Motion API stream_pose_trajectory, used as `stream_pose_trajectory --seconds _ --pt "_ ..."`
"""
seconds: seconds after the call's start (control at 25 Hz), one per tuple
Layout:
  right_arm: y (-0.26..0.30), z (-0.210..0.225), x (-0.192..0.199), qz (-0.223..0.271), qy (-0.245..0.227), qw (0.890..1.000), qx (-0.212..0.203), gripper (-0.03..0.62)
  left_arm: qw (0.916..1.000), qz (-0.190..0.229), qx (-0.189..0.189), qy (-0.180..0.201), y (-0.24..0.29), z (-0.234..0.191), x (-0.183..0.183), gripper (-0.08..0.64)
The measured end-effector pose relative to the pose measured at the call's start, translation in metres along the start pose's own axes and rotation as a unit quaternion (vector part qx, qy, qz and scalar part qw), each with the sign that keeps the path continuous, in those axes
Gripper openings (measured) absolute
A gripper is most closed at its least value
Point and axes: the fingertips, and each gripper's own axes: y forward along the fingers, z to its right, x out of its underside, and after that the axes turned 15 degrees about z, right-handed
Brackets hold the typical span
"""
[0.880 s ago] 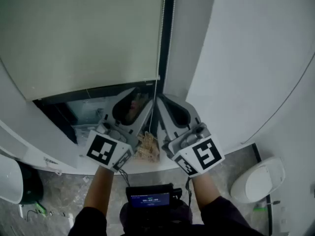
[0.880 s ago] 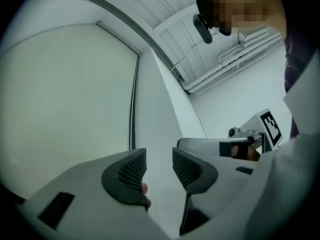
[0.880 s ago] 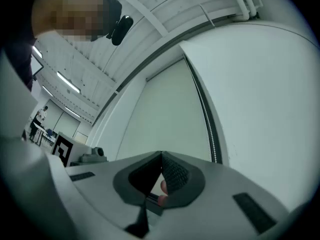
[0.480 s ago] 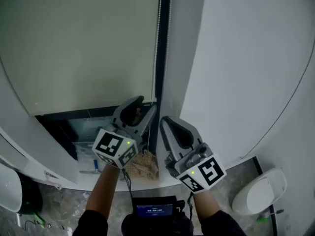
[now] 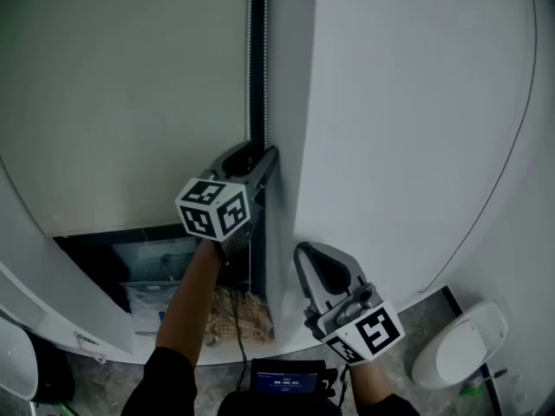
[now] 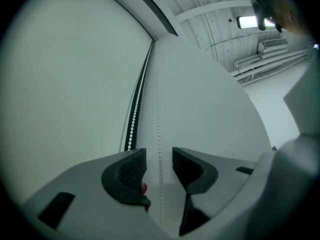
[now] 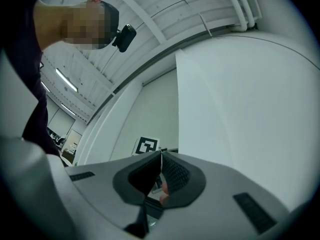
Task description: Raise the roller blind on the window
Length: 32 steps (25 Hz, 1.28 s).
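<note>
The pale roller blind (image 5: 121,85) covers most of the window, and its bottom edge hangs above the sill. My left gripper (image 5: 264,156) is raised beside the black frame strip (image 5: 257,59). In the left gripper view it (image 6: 159,159) stands open, with the white bead chain (image 6: 159,114) running untouched between the pads. A second strand (image 6: 134,119) runs along the dark strip. My right gripper (image 5: 301,251) sits lower, by the white wall. In the right gripper view it (image 7: 161,156) is shut, with a thin strand of the chain (image 7: 160,160) pinched between the pads.
A white wall panel (image 5: 408,102) stands right of the window. A straw-like bundle (image 5: 238,306) lies on the sill under the blind. A small screen device (image 5: 286,378) hangs at my chest. A white rounded fixture (image 5: 460,341) sits on the floor at right.
My left gripper has climbed from sill height up along the chain beside the frame. My right gripper has dropped lower and to the right. The head view has tilted upward.
</note>
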Motion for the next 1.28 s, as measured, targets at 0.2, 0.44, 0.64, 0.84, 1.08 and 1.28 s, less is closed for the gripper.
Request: stream_pose_trajectory --seconds 0.2,0.44,0.64,0.84,1.08,1.28 --pt "0.005 0.008 -0.002 0.004 -0.013 1.000 0.003 0.010 0.9991 0.000 -0.012 0.041 0.008 -0.005 -0.009 0.018" --pt "0.031 0.004 -0.002 0.015 -0.005 0.999 0.031 0.011 0.9905 0.026 -0.019 0.134 -0.033 0.002 -0.032 0.015" --pt "0.076 -0.017 -0.013 0.037 0.061 0.997 0.010 0.011 0.9907 0.049 -0.044 0.119 -0.077 -0.011 -0.045 0.014" --pt "0.146 -0.036 -0.010 0.030 0.059 0.998 -0.017 0.052 0.9891 0.056 -0.046 0.128 -0.110 -0.011 -0.070 0.014" --pt "0.216 -0.031 -0.027 0.041 0.057 0.997 -0.014 0.101 0.9913 0.042 -0.030 0.121 -0.148 0.006 -0.067 0.012" --pt "0.235 -0.036 -0.050 0.057 0.041 0.997 -0.008 0.101 0.9951 0.024 -0.016 0.095 -0.179 0.020 -0.040 0.012"
